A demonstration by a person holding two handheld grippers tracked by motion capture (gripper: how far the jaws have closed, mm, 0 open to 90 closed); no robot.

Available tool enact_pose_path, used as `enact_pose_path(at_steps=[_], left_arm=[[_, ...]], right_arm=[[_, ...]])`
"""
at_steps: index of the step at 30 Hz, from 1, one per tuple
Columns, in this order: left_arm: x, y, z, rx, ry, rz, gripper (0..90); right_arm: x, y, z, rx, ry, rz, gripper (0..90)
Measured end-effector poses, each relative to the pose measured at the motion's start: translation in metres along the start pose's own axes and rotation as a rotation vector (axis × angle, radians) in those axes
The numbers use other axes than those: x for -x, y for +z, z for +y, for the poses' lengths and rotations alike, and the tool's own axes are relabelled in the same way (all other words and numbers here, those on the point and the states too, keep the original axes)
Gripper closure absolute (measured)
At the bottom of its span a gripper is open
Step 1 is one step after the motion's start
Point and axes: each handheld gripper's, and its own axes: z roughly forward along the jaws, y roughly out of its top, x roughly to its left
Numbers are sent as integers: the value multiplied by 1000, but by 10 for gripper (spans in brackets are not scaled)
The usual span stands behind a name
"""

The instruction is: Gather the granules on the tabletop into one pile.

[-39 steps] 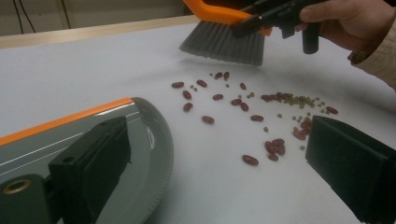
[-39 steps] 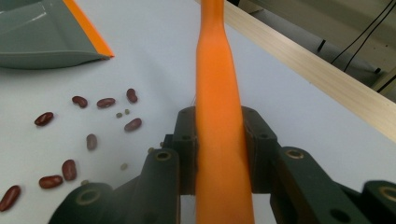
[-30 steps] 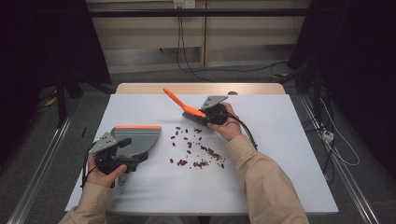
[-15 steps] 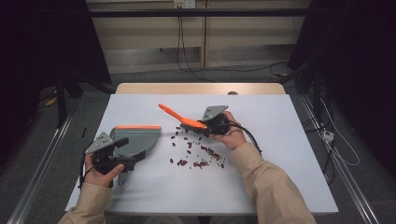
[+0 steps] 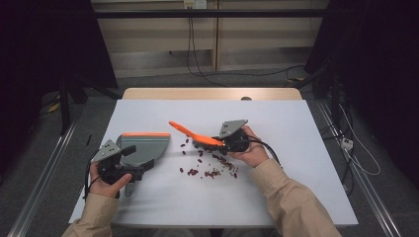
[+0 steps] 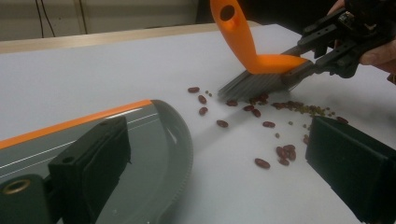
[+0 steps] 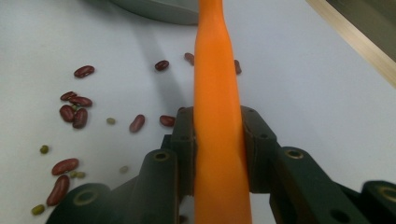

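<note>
Now right gripper (image 5: 213, 143) clamping brush (image 5: 190, 133), beans (image 5: 210, 170) scattered

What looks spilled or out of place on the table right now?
Dark red beans and small green ones lie scattered loose on the white table, between the grey, orange-edged dustpan and the orange-handled brush. None are in the dustpan yet.

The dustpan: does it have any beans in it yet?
Empty as far as visible: the dustpan shows bare grey, and the beans lie on the table.
</note>
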Motion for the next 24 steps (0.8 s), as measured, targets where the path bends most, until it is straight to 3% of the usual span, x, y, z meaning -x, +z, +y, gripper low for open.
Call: enact_pose_path(at_steps=[15,20,24], left_arm=[[1,0,1,2,-3,4,64],[1,1,1,-6,6,3,64],[1,2,1,-7,5,3,64]], right_arm=[[-20,-17,-4,-3,-6,27,712],[-20,-23,-3,0,10,36,714],[-10,-28,-1,43,27,-6,714]])
